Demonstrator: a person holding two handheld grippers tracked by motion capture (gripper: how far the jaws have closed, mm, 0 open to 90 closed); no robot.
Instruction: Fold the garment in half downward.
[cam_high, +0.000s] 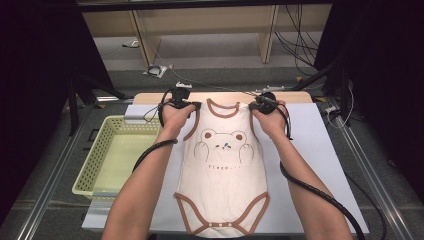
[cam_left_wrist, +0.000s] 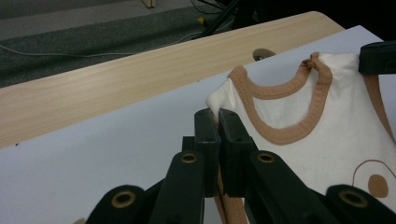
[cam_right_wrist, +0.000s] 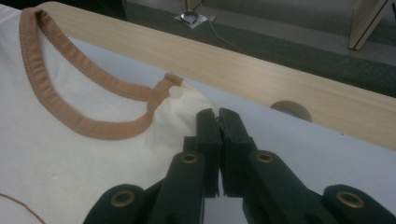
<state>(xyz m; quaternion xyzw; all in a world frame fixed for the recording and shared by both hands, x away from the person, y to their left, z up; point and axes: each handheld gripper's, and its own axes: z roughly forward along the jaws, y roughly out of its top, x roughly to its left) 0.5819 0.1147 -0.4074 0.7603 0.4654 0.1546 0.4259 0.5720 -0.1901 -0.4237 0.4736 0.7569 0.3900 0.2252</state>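
Observation:
A cream baby bodysuit (cam_high: 222, 170) with brown trim and a bear print lies flat on the white sheet (cam_high: 310, 145), neckline at the far end. My left gripper (cam_high: 191, 105) is at its left shoulder; in the left gripper view the left gripper (cam_left_wrist: 217, 115) is shut, pinching the shoulder corner of the bodysuit (cam_left_wrist: 322, 126). My right gripper (cam_high: 256, 106) is at the other shoulder. In the right gripper view the right gripper (cam_right_wrist: 217, 115) is shut on the edge of the bodysuit (cam_right_wrist: 70, 154), beside the snap tab (cam_right_wrist: 172, 89).
A light green plastic basket (cam_high: 100, 150) stands off the sheet's left side. The wooden table edge (cam_high: 150, 97) runs along the far side, with a round cable hole (cam_right_wrist: 290, 109) in it. Cables trail from both grippers toward the near edge.

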